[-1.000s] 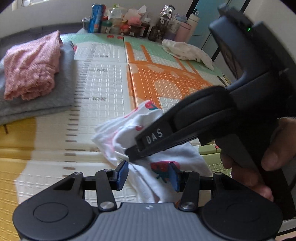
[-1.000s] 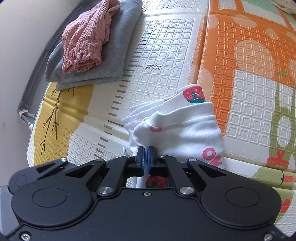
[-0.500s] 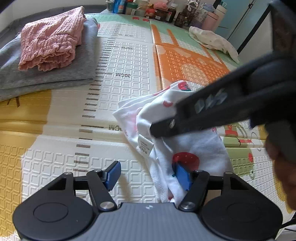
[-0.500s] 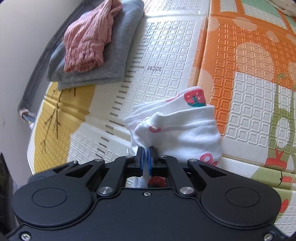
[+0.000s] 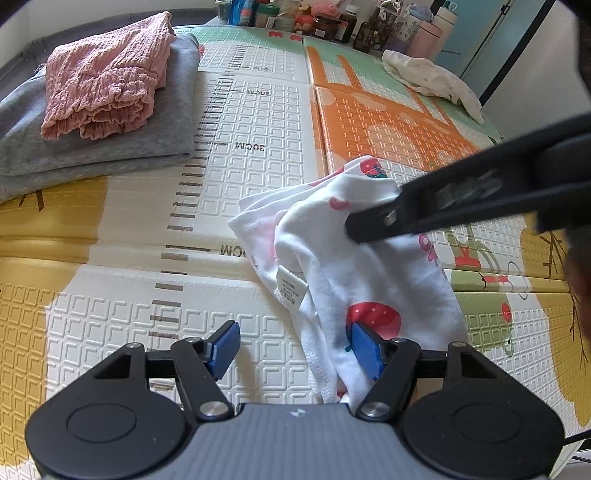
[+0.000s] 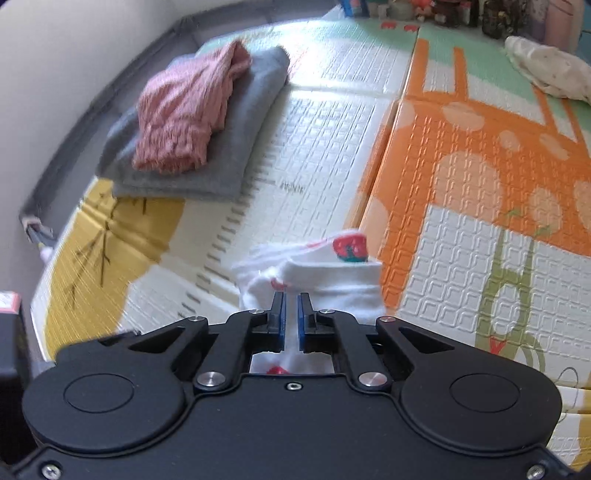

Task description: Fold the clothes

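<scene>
A white garment with red strawberry prints [image 5: 373, 266] lies crumpled on the play mat [image 5: 258, 122], its care label [image 5: 291, 288] facing up. My left gripper [image 5: 293, 347] hovers open at its near edge; the right blue pad touches the cloth and the left pad stands over bare mat. My right gripper [image 6: 291, 314] is shut on a fold of the white garment [image 6: 332, 280], with cloth pinched between its blue pads. In the left wrist view the right gripper [image 5: 360, 227] comes in from the right and its tip bites the garment's upper fold.
A folded grey garment [image 5: 173, 122] with a pink crinkled one [image 5: 107, 81] on top lies at the mat's far left. A white dotted cloth [image 5: 432, 77] lies far right. Bottles and jars [image 5: 332, 22] line the back edge. A hand [image 5: 580, 280] shows at the right.
My left gripper's jaws have opened wider and let the cloth go, and it has tipped further down. The right gripper stays shut on the garment, and its view has tilted up.
</scene>
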A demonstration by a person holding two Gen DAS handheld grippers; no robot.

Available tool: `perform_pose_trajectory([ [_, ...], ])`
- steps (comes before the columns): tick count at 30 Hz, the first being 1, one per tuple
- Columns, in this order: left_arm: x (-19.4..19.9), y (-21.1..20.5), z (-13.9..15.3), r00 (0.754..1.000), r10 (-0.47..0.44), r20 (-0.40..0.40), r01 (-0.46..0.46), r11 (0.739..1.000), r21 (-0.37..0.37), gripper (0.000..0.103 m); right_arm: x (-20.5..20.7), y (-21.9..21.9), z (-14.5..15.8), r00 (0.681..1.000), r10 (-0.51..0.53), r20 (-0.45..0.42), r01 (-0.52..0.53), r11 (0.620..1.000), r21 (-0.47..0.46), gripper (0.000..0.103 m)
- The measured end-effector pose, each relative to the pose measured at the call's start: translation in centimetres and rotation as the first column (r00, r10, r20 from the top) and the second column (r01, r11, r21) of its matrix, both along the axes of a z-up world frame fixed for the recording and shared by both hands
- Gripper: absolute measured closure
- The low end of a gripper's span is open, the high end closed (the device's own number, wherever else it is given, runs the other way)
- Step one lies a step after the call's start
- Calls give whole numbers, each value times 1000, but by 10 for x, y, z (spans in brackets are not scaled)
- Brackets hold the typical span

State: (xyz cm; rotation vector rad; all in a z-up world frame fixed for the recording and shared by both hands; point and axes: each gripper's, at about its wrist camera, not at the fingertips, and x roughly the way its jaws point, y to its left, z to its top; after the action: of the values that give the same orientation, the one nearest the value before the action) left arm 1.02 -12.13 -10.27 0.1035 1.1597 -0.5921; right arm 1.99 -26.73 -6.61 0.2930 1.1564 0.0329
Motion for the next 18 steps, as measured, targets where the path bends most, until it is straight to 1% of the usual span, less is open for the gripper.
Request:
perform_pose_trajectory([
  [3, -1, 1, -1, 1000, 3, -2, -3, 1000, 1, 33, 9, 6, -14, 999, 7, -36, -8, 1000, -26, 98],
  [9, -2, 2, -1, 1000, 17, 5, -17, 1000, 7, 32, 30, 12, -31, 997, 9, -71, -13, 998, -64, 100],
  [18, -6, 2, -1, 1000, 5, 16, -5, 1000, 17, 32, 42, -7, -37, 989, -85, -118, 90, 995, 37, 103],
])
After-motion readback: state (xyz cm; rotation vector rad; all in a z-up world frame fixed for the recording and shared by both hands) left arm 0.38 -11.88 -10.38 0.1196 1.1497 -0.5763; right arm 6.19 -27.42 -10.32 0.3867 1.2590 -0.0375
